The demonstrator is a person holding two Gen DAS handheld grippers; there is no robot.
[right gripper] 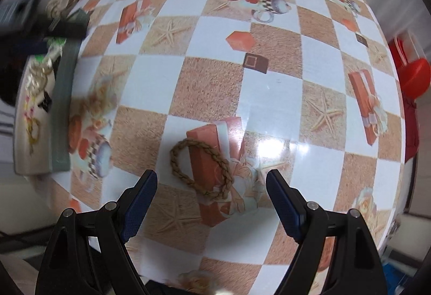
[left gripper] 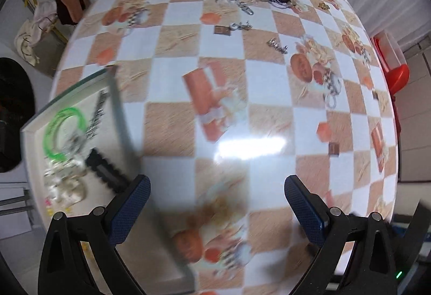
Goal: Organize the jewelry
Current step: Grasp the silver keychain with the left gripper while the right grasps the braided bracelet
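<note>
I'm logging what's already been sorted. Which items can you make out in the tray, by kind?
Green bangle: 1
Black comb: 1
Clear beaded pieces: blurred, cannot count
Total told apart in the tray: 2

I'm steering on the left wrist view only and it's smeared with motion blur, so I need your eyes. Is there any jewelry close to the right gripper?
Observer: Yes. A braided rope bracelet lies flat on the table, just ahead of the right gripper.
Operator: Is the right gripper holding it?
Observer: No. Its jaws are wide open, the bracelet lying ahead of the gap, apparently untouched.
Operator: Where's the tray from there?
Observer: The tray sits at the table's left edge in the right wrist view, well apart from the bracelet.
Operator: Is the left gripper loaded?
Observer: No. The left gripper is open, nothing between its fingers.
</note>
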